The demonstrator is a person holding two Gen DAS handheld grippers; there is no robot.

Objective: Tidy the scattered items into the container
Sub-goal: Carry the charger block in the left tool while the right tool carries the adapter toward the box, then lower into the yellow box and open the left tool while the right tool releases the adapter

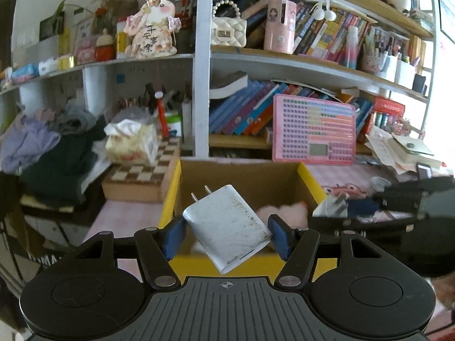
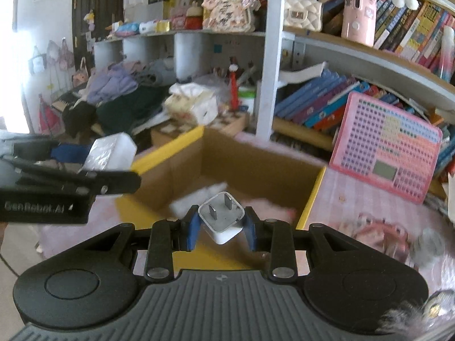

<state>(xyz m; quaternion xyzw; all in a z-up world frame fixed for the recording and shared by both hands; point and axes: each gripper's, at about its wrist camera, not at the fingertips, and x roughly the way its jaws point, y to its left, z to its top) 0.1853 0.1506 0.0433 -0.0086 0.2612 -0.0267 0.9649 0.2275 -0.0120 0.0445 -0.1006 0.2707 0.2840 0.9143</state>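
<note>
My left gripper [image 1: 227,234] is shut on a large flat white charger [image 1: 227,227] with two prongs, held tilted over the near wall of the open yellow cardboard box [image 1: 170,199]. My right gripper [image 2: 221,228] is shut on a small white cube plug [image 2: 223,221], prongs up, over the near edge of the same box [image 2: 312,196]. A pink fluffy item [image 1: 284,213] lies inside the box. The left gripper with its charger [image 2: 111,153] shows at the left of the right wrist view; the right gripper with its plug [image 1: 331,204] shows at the right of the left wrist view.
A pink keyboard toy [image 1: 314,130] leans against the bookshelf behind the box. A checkered board box [image 1: 142,176] with a tissue pack [image 1: 132,142] sits to its left, beside a clothes pile [image 1: 51,153]. Papers [image 1: 403,150] lie at the right. The table has a pink cloth [image 2: 355,199].
</note>
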